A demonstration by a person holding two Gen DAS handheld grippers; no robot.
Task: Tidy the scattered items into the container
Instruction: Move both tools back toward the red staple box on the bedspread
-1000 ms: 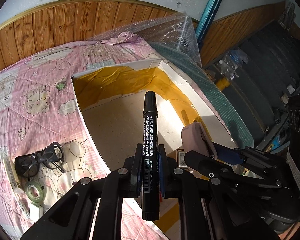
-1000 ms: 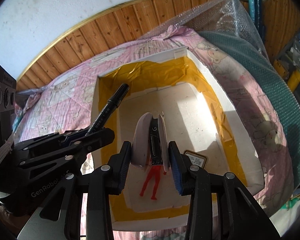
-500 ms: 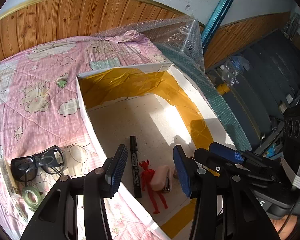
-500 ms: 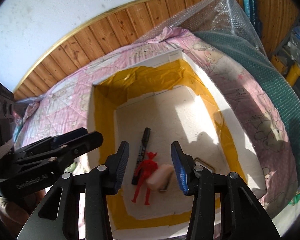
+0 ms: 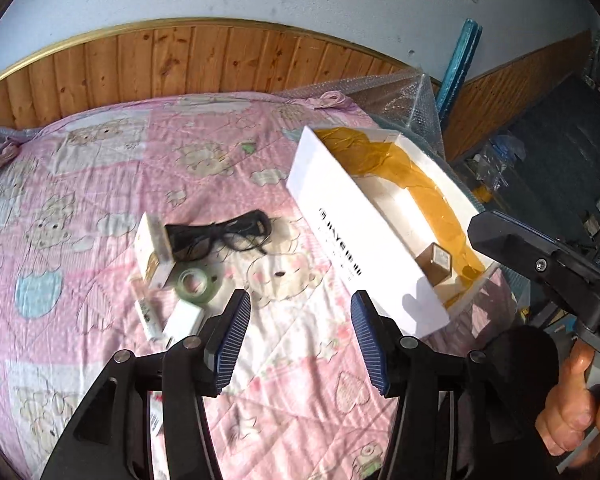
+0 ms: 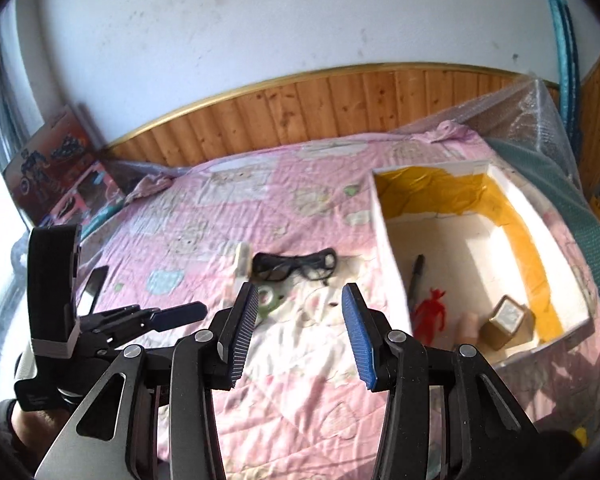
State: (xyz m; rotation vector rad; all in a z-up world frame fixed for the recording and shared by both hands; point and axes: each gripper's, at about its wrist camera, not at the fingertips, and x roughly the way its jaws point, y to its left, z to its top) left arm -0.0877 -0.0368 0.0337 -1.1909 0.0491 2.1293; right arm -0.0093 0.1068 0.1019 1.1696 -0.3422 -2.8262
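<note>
The white box lined with yellow tape stands on the pink quilt at the right. Inside it lie a black marker, a red figure, a pinkish item and a small brown carton. Left of the box lie black glasses, a green tape roll, a small white and yellow carton and small white items. My left gripper and right gripper hover open and empty over the quilt.
Wooden panelling runs behind the bed. Bubble wrap sits beyond the box. A printed toy box leans at the far left. Dark clutter fills the right side. A hand holds the right gripper's handle.
Both grippers dropped the marker and pinkish item into the box, then pulled back and swung left; they now hover over the quilt near the loose items.
</note>
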